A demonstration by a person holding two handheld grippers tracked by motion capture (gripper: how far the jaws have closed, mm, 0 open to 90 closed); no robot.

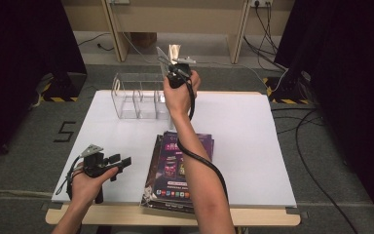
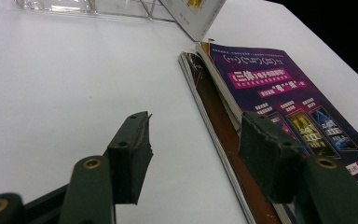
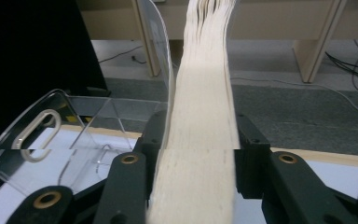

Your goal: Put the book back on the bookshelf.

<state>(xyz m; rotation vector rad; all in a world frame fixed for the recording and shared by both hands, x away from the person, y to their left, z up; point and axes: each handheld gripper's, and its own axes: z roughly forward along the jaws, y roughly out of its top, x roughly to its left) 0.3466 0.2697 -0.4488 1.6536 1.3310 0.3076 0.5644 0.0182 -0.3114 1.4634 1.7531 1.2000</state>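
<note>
stacked magazines (image 1: 177, 170) near me, one booklet (image 3: 203, 121) up at the clear rack (image 1: 139, 100).

my right gripper (image 1: 177, 73) holds its jaws fairly wide, the booklet's page edge between them; contact i cannot tell. booklet stands at the rack's right end. left gripper (image 1: 104, 163) gapes empty, left of the magazines, on bare white table (image 1: 253, 146).

Carrying everything: a white tabletop (image 1: 253, 146) on a wooden base, standing on grey floor. Sitting near the far edge, left of centre: a clear acrylic rack (image 1: 136, 100) with upright dividers. Lying at the near edge, about midway along it: a stack of purple-covered magazines (image 1: 177, 168), spines facing left, slightly overhanging that edge.
</note>
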